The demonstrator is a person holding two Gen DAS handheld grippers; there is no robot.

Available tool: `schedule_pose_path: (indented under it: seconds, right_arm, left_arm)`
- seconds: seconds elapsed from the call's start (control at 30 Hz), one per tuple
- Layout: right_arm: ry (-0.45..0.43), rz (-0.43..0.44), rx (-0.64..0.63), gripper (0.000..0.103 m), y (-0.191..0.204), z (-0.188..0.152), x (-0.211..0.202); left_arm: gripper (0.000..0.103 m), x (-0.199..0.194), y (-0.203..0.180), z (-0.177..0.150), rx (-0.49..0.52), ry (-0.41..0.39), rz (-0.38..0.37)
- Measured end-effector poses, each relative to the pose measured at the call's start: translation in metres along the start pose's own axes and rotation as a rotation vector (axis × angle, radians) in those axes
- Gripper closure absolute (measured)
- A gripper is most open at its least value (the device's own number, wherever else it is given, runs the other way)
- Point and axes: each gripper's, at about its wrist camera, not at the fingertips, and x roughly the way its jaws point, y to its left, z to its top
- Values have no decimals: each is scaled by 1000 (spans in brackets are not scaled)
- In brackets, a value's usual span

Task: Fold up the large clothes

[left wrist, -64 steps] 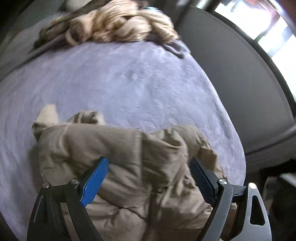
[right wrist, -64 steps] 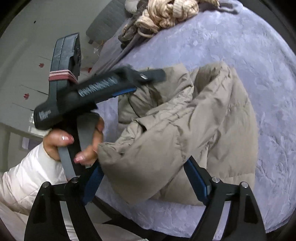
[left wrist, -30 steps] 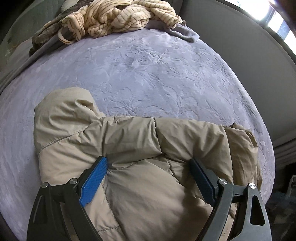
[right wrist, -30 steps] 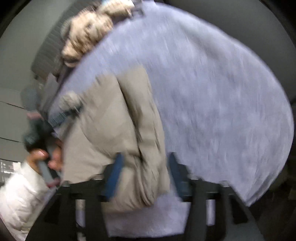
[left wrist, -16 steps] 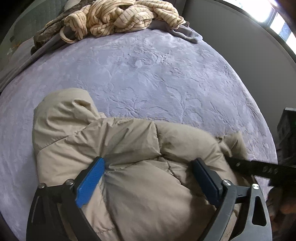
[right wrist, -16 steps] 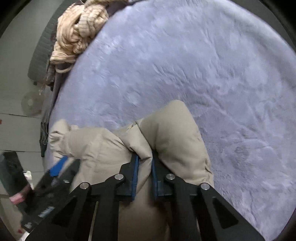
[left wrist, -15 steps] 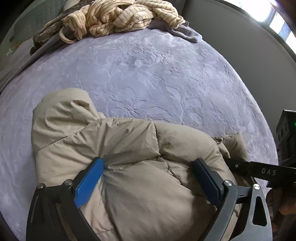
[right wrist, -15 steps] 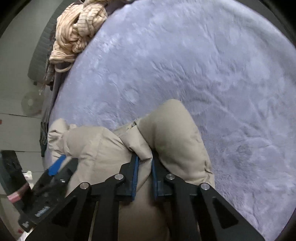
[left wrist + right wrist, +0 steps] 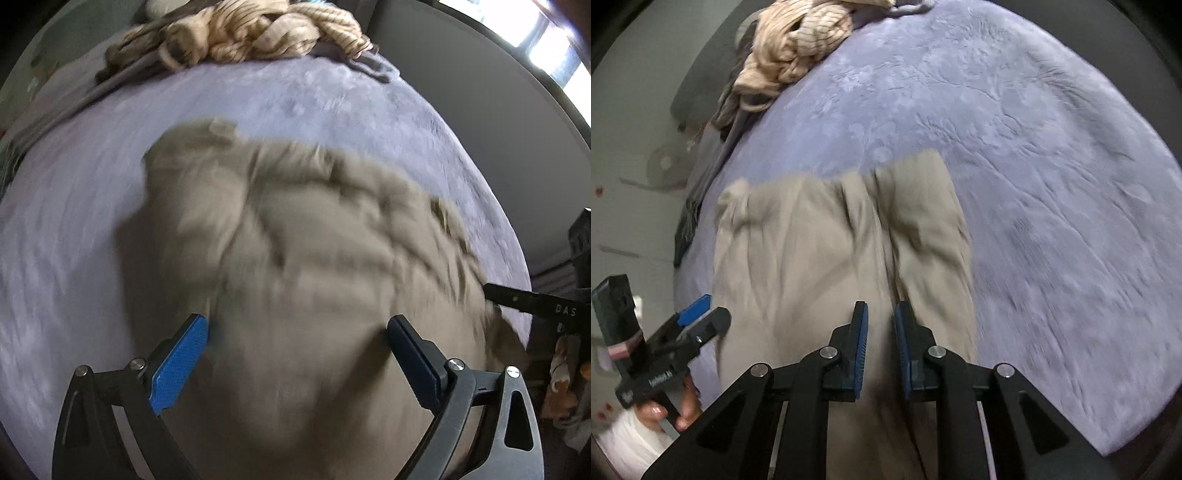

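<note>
The right gripper (image 9: 881,332) points steeply down over the tan jacket (image 9: 827,258), its jaws narrow and just opening, with a ridge of the jacket's padded cloth running into the slim gap between the blue pads (image 9: 862,343); whether they still press the cloth is hard to tell. The left gripper (image 9: 297,338) has its jaws spread wide above the jacket (image 9: 295,266), the pads (image 9: 179,363) clear of the cloth, which is blurred in that view. In the right wrist view the left gripper (image 9: 701,314) shows at the jacket's left edge, held by a hand (image 9: 670,411) in a white sleeve (image 9: 624,443). The jacket lies bunched on the near part of a lilac bedspread (image 9: 1052,166). At the far edge, well apart from it, is a heap of striped cream cloth (image 9: 798,40).
</note>
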Motion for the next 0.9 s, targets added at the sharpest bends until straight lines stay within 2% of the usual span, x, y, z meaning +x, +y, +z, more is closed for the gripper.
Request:
schedule_pose_path:
  seconds: [0.1, 0.23, 0.4, 0.53, 0.63, 0.8, 0.9]
  right_arm:
    - [-5, -70, -45, 86, -1, -29, -12]
    - [65, -86, 5, 86, -19, -54, -2]
    - [123, -102, 42, 86, -26, -70, 27]
    - [129, -119, 63, 86, -25, -68, 30]
    - [118, -135, 67, 86, -20, -63, 22]
    - [54, -161, 109, 82, -9, -64, 2]
    - [20, -176, 133, 80, -4, -72, -6]
  left_arm:
    - [3, -2, 12, -29, -59, 34, -10]
    - [3, 3, 24, -50, -151, 65, -40]
    - [3, 1, 21, -54, -118, 71, -36]
    - [3, -4, 24, -53, -111, 69, -34]
    - [3, -9, 27, -55, -114, 73, -32]
    - [3, -16, 31, -57, -104, 85, -33]
    - [1, -22, 36, -58, -100, 62, -14]
